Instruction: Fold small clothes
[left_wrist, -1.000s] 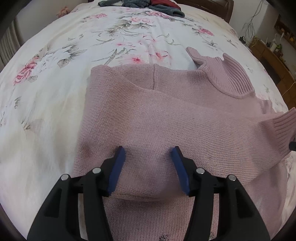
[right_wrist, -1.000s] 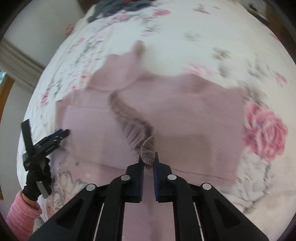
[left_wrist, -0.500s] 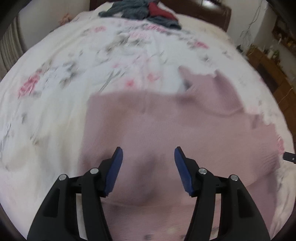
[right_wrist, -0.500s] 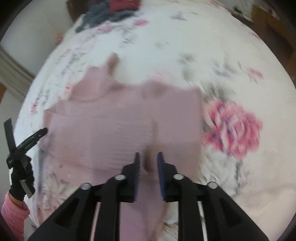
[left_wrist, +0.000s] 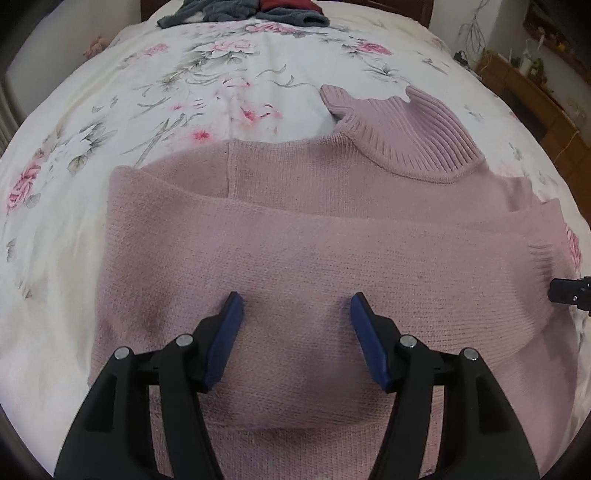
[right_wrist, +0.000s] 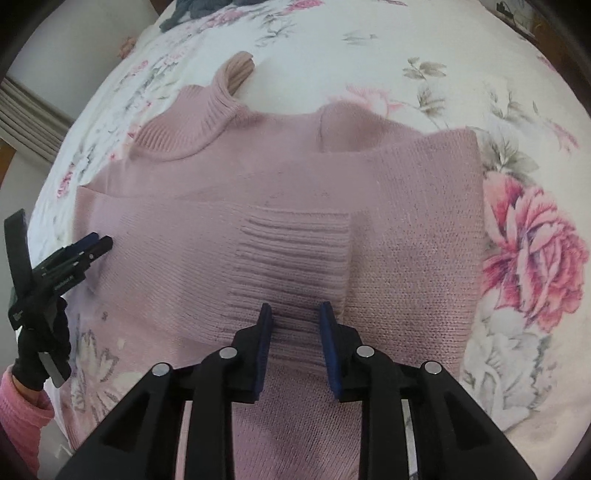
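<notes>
Left gripper (left_wrist: 295, 325) fingers spread wide, empty, over pink sweater (left_wrist: 295, 236). Right gripper (right_wrist: 295, 325) fingers parted, straddling ribbed cuff (right_wrist: 295, 254) without pinching. Sweater flat on floral bed (left_wrist: 110, 110), sleeves folded across, dark clothes pile (left_wrist: 240, 11) beyond.

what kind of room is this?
Likely a bedroom: the sweater lies on a bed with a floral sheet, a headboard behind it, and wooden furniture along the wall.

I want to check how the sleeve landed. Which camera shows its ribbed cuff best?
The right wrist view: the ribbed cuff lies flat, centred before the open right gripper. The left wrist view shows it only small, at the right edge.
</notes>
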